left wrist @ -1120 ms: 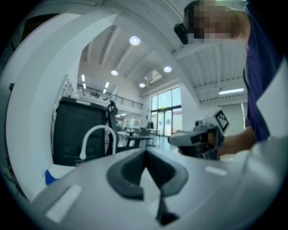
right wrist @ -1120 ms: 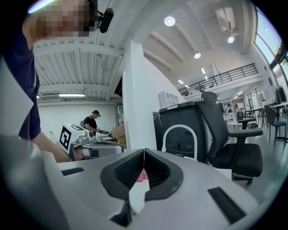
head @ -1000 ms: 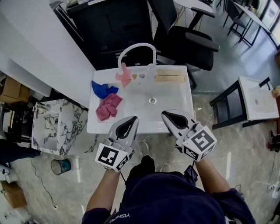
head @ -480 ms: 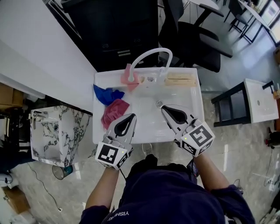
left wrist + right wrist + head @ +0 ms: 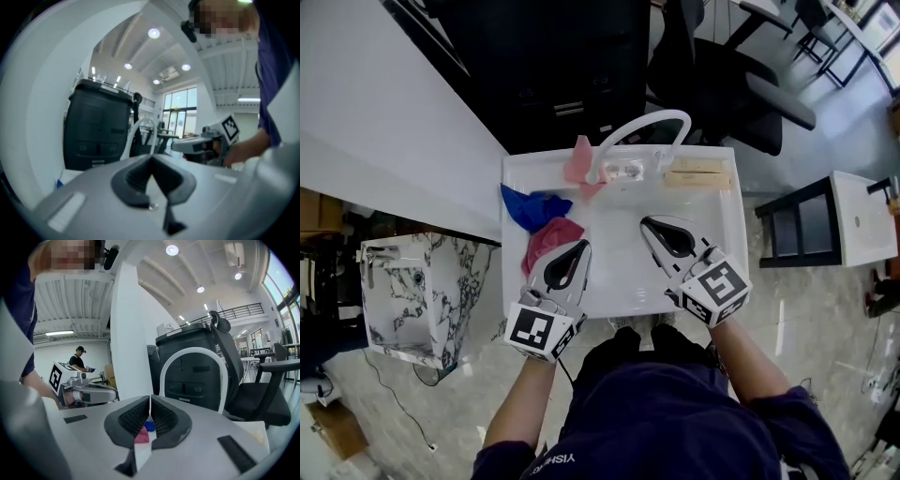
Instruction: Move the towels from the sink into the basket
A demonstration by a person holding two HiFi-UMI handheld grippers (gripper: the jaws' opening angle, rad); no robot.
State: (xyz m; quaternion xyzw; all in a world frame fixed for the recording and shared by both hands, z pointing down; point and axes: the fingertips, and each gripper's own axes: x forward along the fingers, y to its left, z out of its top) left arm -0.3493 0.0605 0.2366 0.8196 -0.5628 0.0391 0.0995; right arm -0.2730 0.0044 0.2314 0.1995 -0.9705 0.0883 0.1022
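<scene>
Three crumpled towels lie along the left side of the white sink [image 5: 717, 246]. A blue towel [image 5: 532, 207] is bunched against the sink's left wall, with a pointed corner reaching towards the middle. A deep pink towel [image 5: 549, 240] sits in a rumpled heap just in front of it, and the two touch. A pale pink towel [image 5: 580, 165] is draped at the sink's back rim, against the base of the arched white faucet [image 5: 643, 126], with one end hanging into the basin. All three are soft, folded on themselves and plain in colour. A beige block [image 5: 698, 173] rests on the back rim at the sink's right. The left gripper [image 5: 580, 246] hovers over the front left of the sink, right at the edge of the deep pink towel, though contact cannot be judged. Its jaws [image 5: 151, 159] are pressed together with nothing between them. The right gripper [image 5: 648, 223] is over the middle of the sink, with its jaws [image 5: 150, 399] also pressed together on nothing. Beyond their tips its own view shows the deep pink towel [image 5: 142, 435] and the blue towel [image 5: 149, 426].
</scene>
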